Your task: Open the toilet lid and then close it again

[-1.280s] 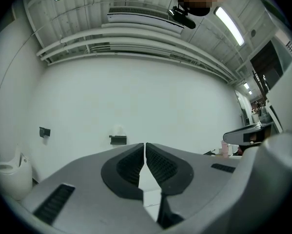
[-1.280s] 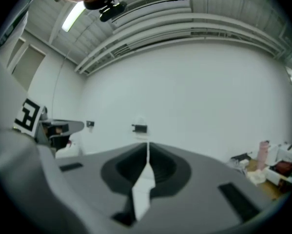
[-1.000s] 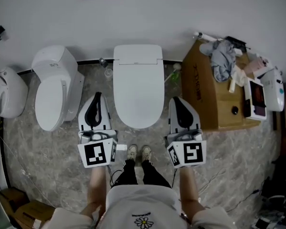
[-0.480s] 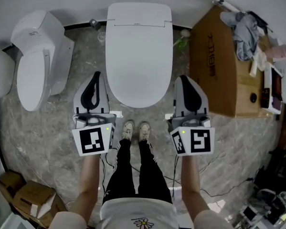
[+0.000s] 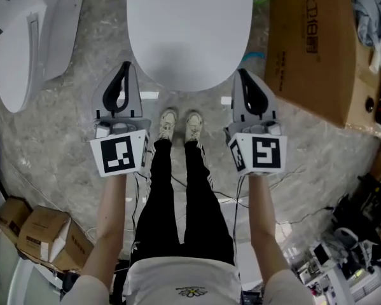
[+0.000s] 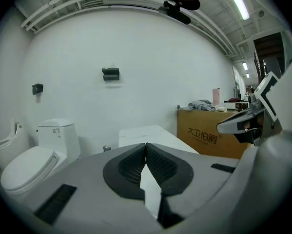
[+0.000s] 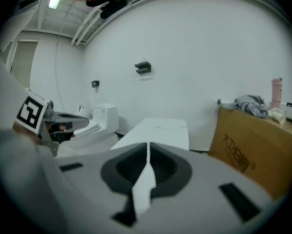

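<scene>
Left tongs [image 5: 123, 67], right tongs [image 5: 242, 74] grey, black pads [image 6: 130, 165], marker cubes [image 5: 119, 155]; white shirt [image 5: 184, 279], black trousers [image 5: 203, 202].

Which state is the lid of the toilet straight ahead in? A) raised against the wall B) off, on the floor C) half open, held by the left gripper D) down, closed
D: the lid lies flat; left gripper and right gripper flank it, both shut and empty.

A second toilet [image 5: 15, 49] stands at the left on the marble floor [image 5: 56, 142]. A big cardboard box [image 5: 314, 49] sits at the right, with grey cloth [image 5: 367, 8] on top. Two small cartons [image 5: 41, 237] lie lower left. Cables [image 5: 298, 221] trail over the floor. A black bracket [image 6: 110, 73] hangs on the wall.
</scene>
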A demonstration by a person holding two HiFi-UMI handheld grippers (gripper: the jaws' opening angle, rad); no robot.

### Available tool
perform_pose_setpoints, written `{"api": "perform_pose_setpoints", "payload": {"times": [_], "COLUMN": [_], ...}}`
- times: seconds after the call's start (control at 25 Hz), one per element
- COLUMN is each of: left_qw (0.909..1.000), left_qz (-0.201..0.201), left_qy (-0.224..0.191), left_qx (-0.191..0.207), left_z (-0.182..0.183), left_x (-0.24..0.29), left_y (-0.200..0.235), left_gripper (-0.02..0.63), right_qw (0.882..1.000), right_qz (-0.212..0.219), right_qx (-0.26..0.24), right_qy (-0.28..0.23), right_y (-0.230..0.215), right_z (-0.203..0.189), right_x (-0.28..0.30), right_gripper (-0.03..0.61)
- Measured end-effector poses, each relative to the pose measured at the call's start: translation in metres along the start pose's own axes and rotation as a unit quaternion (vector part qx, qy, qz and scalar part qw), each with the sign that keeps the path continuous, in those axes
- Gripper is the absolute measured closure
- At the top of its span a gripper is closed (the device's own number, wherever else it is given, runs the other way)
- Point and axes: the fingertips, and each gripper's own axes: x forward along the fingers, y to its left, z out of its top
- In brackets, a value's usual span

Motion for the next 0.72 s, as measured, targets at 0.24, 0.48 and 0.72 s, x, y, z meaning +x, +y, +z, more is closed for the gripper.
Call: {"api": "perform_pose_setpoints", "payload": {"times": [0.24,0.48,0.72], "left_qw": [0.9995,0.9971,0.9935], "left_qz": [-0.008,-0.015,-0.033], "left_qy": [0.030,0.074,0.107], "left_qx": [-0.008,0.006,0.019], "left_z": [-0.074,-0.115,-0.133], "left_x": [-0.009,-0.016,-0.010], "left_y": [-0.024,-0.035,-0.040], "left_gripper": [0.586,0.588,0.582], "right_qw": [0.996,0.992,0.991], "right_qz": [-0.019,-0.017,0.021], "right_qx": [0.041,0.052,0.044], "right_qy": [0.072,0.112,0.127], "right_y": [0.009,0.013,0.015], "right_z": [-0.094,-0.131,-0.146], "right_x": [-0.007,-0.016,-0.009], "right_gripper": [0.548,0.549,0.548]}}
